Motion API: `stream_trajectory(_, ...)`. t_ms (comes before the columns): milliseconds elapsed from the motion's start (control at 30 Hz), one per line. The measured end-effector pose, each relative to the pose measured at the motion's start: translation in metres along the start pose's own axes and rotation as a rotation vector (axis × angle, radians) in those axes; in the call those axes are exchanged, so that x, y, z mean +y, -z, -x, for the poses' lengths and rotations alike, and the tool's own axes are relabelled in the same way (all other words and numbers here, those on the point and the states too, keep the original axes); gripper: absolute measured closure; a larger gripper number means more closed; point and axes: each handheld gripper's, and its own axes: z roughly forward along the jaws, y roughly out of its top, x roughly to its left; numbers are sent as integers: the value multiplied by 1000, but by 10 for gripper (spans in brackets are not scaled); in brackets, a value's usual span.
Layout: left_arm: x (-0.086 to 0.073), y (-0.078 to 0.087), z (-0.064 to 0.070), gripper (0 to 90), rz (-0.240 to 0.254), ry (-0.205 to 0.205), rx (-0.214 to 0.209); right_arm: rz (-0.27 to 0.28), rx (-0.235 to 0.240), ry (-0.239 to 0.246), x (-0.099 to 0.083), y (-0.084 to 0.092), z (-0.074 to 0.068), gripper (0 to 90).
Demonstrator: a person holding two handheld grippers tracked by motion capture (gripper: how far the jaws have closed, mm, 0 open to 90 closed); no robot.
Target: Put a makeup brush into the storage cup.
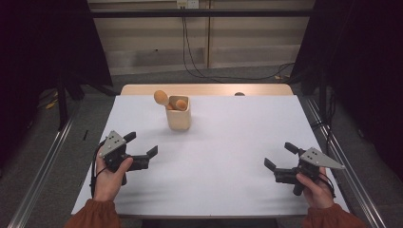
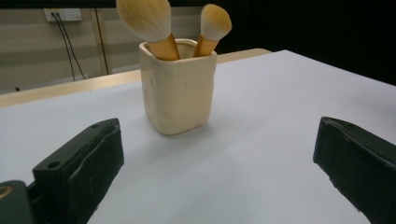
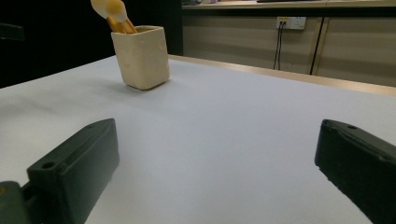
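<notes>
A cream square cup [image 1: 178,116] [image 2: 178,88] [image 3: 141,57] stands upright on the white table [image 1: 223,156], left of centre toward the back. Two makeup brushes with golden handles stand in it, bristles up: a large one [image 1: 161,98] [image 2: 145,19] [image 3: 111,10] and a smaller one [image 1: 181,104] [image 2: 215,22]. My left gripper [image 1: 141,144] [image 2: 217,163] is held low at the front left, open and empty, aimed at the cup a short way off. My right gripper [image 1: 280,156] [image 3: 217,168] rests at the front right, open and empty, far from the cup.
A wooden strip [image 1: 209,89] runs along the table's far edge, with a small dark object [image 1: 239,94] on it. Cables [image 1: 190,57] hang from a wall socket behind. Dark curtains and metal rails flank both sides.
</notes>
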Motion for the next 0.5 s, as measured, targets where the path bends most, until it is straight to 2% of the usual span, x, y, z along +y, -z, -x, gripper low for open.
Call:
stream_trajectory(33, -2, 2, 1, 18, -6, -5, 9, 2, 0, -1, 0, 0, 0, 0)
stream_trajectory(67, -6, 5, 1, 18, -6, 15, -2, 3, -1, 1, 0, 1, 0, 0)
stream_trajectory(167, -13, 11, 0, 18, -13, -1, 15, 5, -2, -1, 0, 2, 0, 0)
stream_trajectory(367, -18, 19, -1, 19, -2, 12, 41, 3, -8, -1, -1, 4, 1, 0)
stream_trajectory(500, -19, 24, 0, 18, 1, 6, 35, -2, -6, 1, -1, 2, 1, 0)
